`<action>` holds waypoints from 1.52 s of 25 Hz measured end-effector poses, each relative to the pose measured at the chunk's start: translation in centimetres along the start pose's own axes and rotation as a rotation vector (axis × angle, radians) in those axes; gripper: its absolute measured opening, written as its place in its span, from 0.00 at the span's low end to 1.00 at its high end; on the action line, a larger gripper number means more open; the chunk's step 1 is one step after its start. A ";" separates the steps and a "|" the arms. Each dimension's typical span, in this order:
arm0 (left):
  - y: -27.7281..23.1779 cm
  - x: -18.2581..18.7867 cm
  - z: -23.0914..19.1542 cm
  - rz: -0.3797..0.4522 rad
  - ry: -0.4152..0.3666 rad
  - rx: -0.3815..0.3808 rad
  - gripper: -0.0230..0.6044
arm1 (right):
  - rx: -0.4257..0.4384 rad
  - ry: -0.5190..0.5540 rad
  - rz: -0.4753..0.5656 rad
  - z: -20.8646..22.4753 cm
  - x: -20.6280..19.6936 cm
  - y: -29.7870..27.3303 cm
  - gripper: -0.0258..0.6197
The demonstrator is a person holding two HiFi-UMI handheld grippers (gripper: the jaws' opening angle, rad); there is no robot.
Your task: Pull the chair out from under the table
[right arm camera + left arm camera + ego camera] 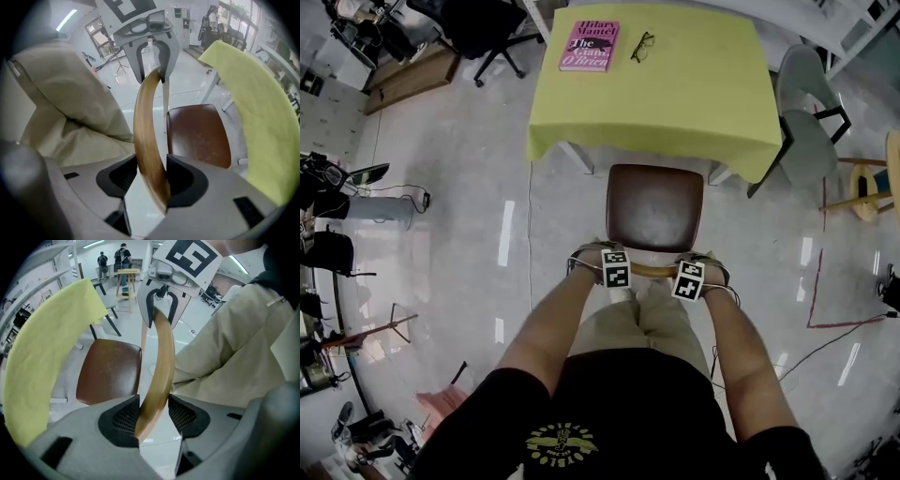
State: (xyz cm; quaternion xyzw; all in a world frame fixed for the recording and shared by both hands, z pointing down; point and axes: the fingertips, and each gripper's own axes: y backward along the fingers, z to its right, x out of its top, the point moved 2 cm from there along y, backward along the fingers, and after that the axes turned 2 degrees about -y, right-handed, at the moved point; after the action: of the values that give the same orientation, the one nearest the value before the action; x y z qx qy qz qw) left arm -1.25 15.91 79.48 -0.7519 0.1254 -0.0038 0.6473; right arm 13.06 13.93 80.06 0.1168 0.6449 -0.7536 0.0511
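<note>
Below the tabletop's (pixel 694 103) near edge, the chair (pixel 654 208) stands on bare floor with nearly all of its brown seat showing. Only the seat's far rim meets the hanging hem of the yellow cloth (pixel 581 141) (hard to say whether a sliver is tucked under). Its curved wooden backrest (pixel 652 270) is just in front of the person's legs.

Left tongs (pixel 153 416): closed on the backrest near its left end, jaws fairly wide because the rail fills the gap, pads against the wood on both sides. Right tongs (pixel 151 180): same hold near the right end, rail clamped between the pads. Both point steeply down.

Book (pixel 590 45) and glasses (pixel 642 46) lie at the far side of the tabletop, well apart from the chair.

Progress, as a judgement: mostly done, since the seat looks clear enough to sit on. What's left is maybe a last short pull to clear the cloth hem, then letting go of the backrest.
</note>
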 end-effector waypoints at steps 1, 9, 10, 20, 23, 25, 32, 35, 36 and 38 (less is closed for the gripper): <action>0.0 -0.1 0.5 0.005 0.000 -0.001 0.33 | -0.005 -0.001 -0.003 -0.5 0.0 -0.1 0.33; -0.5 -0.8 3.4 -0.014 -0.010 -0.034 0.33 | 0.004 -0.068 -0.007 -3.9 0.4 -1.3 0.34; -0.4 -0.8 3.6 0.002 0.016 -0.040 0.33 | 0.009 -0.087 0.006 -4.2 0.4 -1.3 0.34; 4.2 -1.7 2.4 0.292 0.537 -0.077 0.31 | 0.034 -0.440 0.204 -3.7 0.0 1.5 0.36; 5.5 -1.7 1.7 0.369 0.612 -0.013 0.14 | -0.001 -0.466 0.198 -3.6 -0.3 2.0 0.35; 6.3 -1.3 1.5 0.426 0.639 0.028 0.08 | -0.038 -0.421 0.188 -4.0 0.3 2.5 0.30; 8.1 -1.2 1.1 0.484 0.810 0.061 0.05 | -0.134 -0.811 0.361 -2.9 0.9 5.2 0.06; 9.6 -1.3 0.3 0.532 0.876 0.122 0.05 | -0.169 -0.919 0.406 -2.1 1.0 6.9 0.06; 10.3 -1.4 -0.1 0.553 0.893 0.151 0.05 | -0.186 -0.935 0.427 -1.8 1.1 7.5 0.06; 11.8 -1.3 -0.9 0.604 0.916 0.199 0.05 | -0.213 -0.972 0.479 -1.2 1.5 8.9 0.06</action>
State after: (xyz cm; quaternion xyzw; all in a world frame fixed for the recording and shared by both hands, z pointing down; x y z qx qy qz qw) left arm -4.84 13.76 68.37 -0.5393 0.6027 -0.1563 0.5670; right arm 13.78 13.74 71.05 -0.1069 0.5754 -0.6186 0.5243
